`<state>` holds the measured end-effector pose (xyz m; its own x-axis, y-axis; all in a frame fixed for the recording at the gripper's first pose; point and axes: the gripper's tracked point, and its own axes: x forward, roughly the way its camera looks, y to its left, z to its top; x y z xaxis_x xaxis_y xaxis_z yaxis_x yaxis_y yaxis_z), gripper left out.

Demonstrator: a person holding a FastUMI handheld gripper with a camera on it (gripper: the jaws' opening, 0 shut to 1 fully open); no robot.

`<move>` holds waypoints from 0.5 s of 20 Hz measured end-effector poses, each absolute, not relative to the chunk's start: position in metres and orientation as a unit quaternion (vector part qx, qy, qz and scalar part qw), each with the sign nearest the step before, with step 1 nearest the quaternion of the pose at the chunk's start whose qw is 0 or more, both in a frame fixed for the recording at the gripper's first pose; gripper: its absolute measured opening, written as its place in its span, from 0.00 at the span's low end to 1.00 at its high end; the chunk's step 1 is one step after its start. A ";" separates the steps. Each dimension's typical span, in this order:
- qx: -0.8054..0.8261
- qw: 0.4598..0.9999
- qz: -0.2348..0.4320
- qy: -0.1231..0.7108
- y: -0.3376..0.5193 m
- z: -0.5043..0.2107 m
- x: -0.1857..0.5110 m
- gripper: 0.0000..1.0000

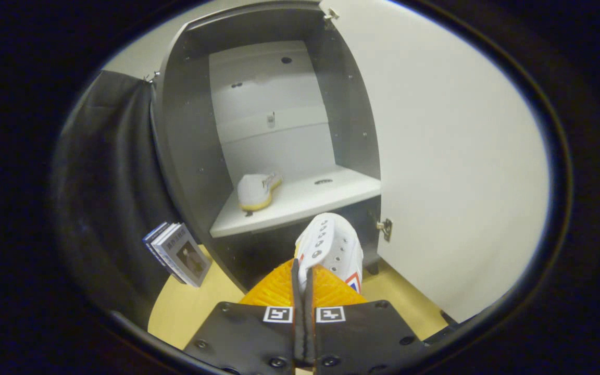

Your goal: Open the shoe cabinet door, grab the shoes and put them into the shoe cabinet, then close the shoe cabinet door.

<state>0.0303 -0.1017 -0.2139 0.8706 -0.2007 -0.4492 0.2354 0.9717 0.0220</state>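
The cabinet [185, 135] stood open, its door [451, 156] swung wide to the right of the tongs, so the first step of the task looked finished. One shoe [257, 190] was already inside, lying on the shelf [305, 200] toward the left side and pointing to the back wall. The tongs [303, 281] were pressed together on a second shoe [331, 247], both fingers pinching its upper edge near the heel, with almost no gap between them. This shoe hung just ahead of the fingers, in front of the cabinet and below the front edge of the shelf, so it was not yet inside. A few books [177, 253] leaned by the left side of the cabinet on the tabletop [185, 307] (they seemed to have no part in the task). In my judgement the work was a little past the middle: the door was opened and the first shoe was placed. What remained was to lift the held shoe above the shelf edge, to set it on the free right part of the shelf beside the first one, to release it, and then to close the door.
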 end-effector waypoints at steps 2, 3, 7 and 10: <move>0.031 0.970 -0.106 0.215 -0.098 -0.192 0.049 0.02; 0.030 0.973 -0.101 0.207 -0.096 -0.181 0.060 0.02; 0.021 0.978 -0.086 0.187 -0.097 -0.161 0.109 0.02; 0.018 0.980 -0.076 0.185 -0.102 -0.161 0.154 0.02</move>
<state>0.1543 -0.1023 -0.1612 0.9202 -0.1423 -0.3647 0.1557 0.9878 0.0073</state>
